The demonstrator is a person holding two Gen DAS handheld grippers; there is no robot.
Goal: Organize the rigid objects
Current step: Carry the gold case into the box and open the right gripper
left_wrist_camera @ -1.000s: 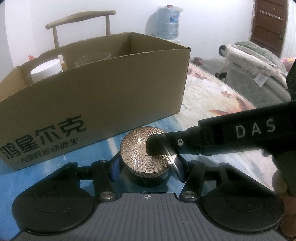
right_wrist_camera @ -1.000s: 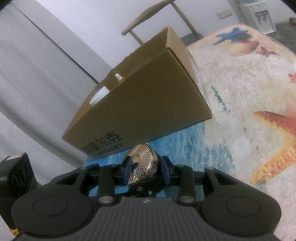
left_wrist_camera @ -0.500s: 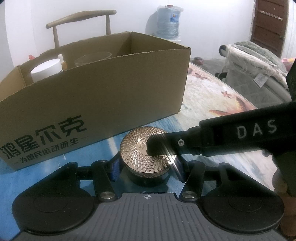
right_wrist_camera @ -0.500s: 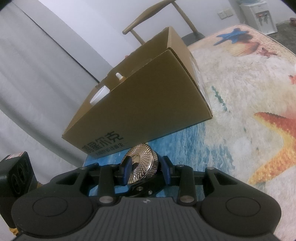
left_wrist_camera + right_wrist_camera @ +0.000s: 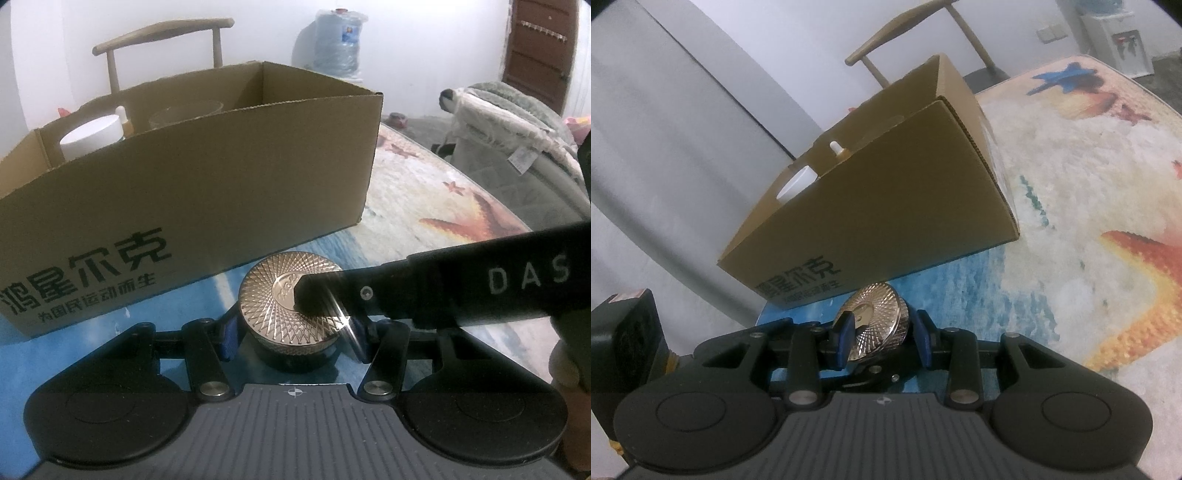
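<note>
Cardboard box [image 5: 207,177] on the beach-print table [image 5: 436,206] already holds a white tub [image 5: 92,138], dropper bottle [image 5: 123,120] and glass. Gold-lidded jar [image 5: 295,317] sits just outside (box wall in the way), left gripper [image 5: 295,332] clamping its base, right gripper [image 5: 881,330] pinching the lid.

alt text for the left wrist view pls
The left gripper holds a dark jar with a patterned gold lid, while the right gripper's finger rests across the lid. Behind stands an open cardboard box holding a white container.
</note>
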